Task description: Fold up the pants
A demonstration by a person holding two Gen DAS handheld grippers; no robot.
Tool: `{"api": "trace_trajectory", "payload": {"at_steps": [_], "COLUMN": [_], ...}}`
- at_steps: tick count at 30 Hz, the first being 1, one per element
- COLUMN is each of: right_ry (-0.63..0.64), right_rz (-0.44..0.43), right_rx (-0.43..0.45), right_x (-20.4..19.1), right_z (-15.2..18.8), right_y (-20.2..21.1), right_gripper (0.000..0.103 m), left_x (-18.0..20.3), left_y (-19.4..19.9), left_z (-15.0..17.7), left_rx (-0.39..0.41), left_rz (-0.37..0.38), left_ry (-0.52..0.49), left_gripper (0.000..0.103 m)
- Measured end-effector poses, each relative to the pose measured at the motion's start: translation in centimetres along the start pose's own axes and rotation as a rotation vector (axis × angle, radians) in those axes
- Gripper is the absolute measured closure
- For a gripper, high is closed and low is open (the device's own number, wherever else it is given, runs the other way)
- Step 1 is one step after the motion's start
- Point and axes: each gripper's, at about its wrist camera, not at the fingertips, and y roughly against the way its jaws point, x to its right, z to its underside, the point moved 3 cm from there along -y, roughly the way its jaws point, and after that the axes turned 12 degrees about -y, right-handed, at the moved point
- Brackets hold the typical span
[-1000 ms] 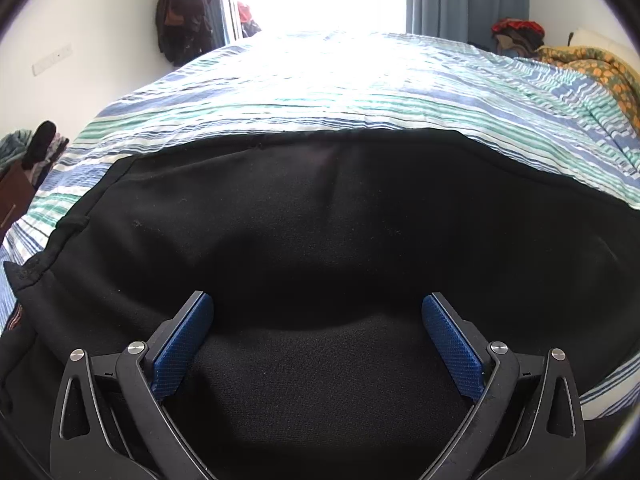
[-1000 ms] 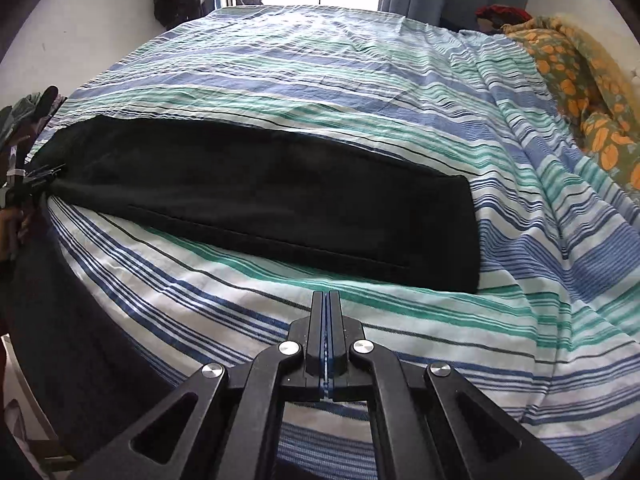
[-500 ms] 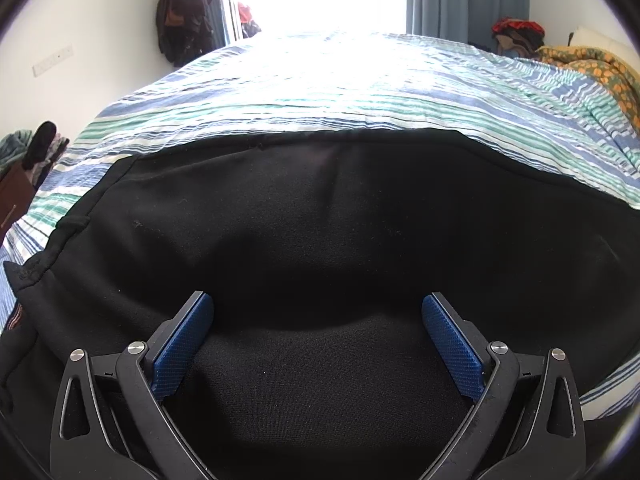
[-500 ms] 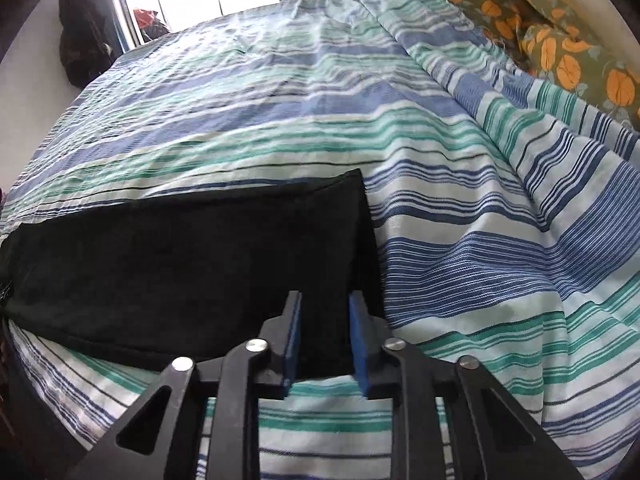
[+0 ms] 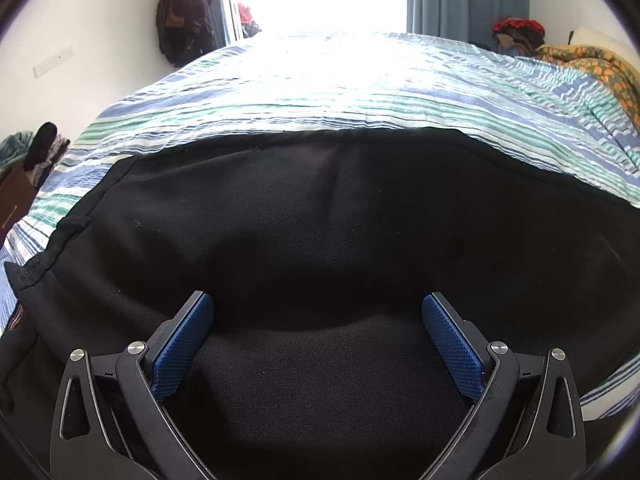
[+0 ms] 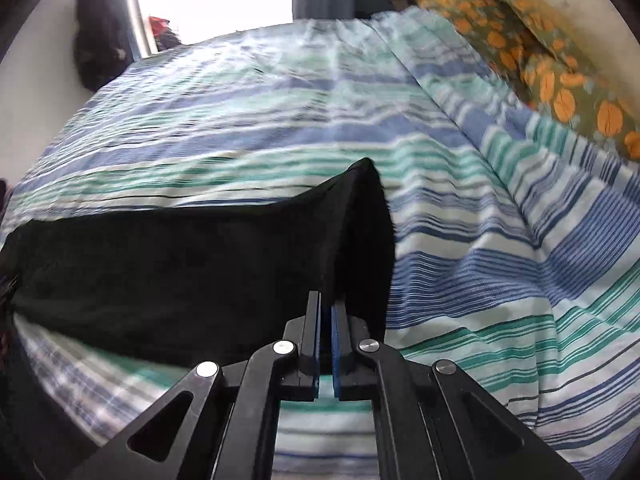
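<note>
Black pants (image 5: 320,220) lie flat on a striped bed; in the left wrist view their waist end fills the foreground. My left gripper (image 5: 318,312) hangs open just over that cloth, with its blue pads (image 5: 182,350) spread wide and gripping nothing. In the right wrist view the pants (image 6: 160,272) stretch leftward as one folded leg. My right gripper (image 6: 326,304) is shut on the hem end of the leg. That end (image 6: 362,216) is lifted off the sheet into a peak.
The blue, green and white striped sheet (image 6: 500,240) covers the bed. An orange-patterned blanket (image 6: 552,68) lies at the far right. Dark clothes (image 5: 184,8) hang on the wall by the bright window, and a clothes pile (image 5: 516,30) sits behind the bed.
My right gripper went from the bare sheet to the pants' hem, opened a little, closed on it and raised it. My left gripper stayed still and open.
</note>
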Motion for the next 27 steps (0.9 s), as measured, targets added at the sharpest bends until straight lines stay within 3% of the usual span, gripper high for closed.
{"api": "trace_trajectory", "payload": {"at_steps": [3, 5, 7, 9, 10, 11, 13, 16, 17, 19, 22, 25, 27], "right_ry": [0.221, 0.288, 0.210, 0.061, -0.005, -0.067, -0.160, -0.199, -0.181, -0.045, 0.146, 0.111, 0.101], "right_rz": [-0.046, -0.007, 0.088, 0.240, 0.329, 0.399, 0.446, 0.393, 0.346, 0.283, 0.148, -0.105, -0.144], "right_rx": [0.065, 0.073, 0.001, -0.086, -0.107, -0.099, -0.023, 0.112, 0.148, 0.162, 0.172, 0.081, 0.013], "right_x": [-4.8, -4.8, -1.0, 4.0, 6.1, 7.9, 8.6, 4.9, 2.4, -3.8, -13.5, -21.4, -24.8], "right_z": [5.8, 10.5, 14.5, 17.0, 17.9, 18.7, 19.3, 19.2, 19.2, 18.5, 18.5, 19.5, 20.9], "right_y": [8.3, 11.4, 11.5, 10.2, 10.1, 10.8, 13.3, 16.7, 17.3, 17.0, 15.9, 12.8, 9.6], "right_gripper": [0.099, 0.099, 0.099, 0.094, 0.086, 0.080, 0.070, 0.038, 0.035, 0.034, 0.034, 0.026, 0.026], "left_x": [0.0, 0.0, 0.1, 0.1, 0.1, 0.0, -0.1, 0.0, 0.3, 1.4, 3.8, 6.2, 6.7], "left_y": [0.0, 0.0, -0.1, -0.1, -0.2, -0.2, 0.3, 3.8, 5.8, 9.7, 13.8, 15.3, 14.8], "left_z": [0.0, 0.0, -0.1, -0.3, -0.4, -0.6, -1.0, -0.9, -0.4, 1.6, 5.2, 8.1, 9.6], "left_rx": [0.000, 0.000, -0.006, -0.030, -0.045, -0.060, -0.106, -0.134, -0.115, -0.082, -0.061, -0.066, -0.089], "left_rz": [0.001, 0.001, 0.001, 0.001, 0.004, 0.006, 0.005, 0.010, 0.042, 0.176, 0.296, 0.321, 0.283], "left_ry": [0.000, 0.000, -0.003, -0.008, -0.009, -0.009, -0.011, 0.022, 0.035, 0.053, 0.029, -0.070, -0.109], "left_gripper": [0.001, 0.001, 0.001, 0.001, 0.001, 0.001, 0.001, 0.001, 0.001, 0.001, 0.001, 0.001, 0.001]}}
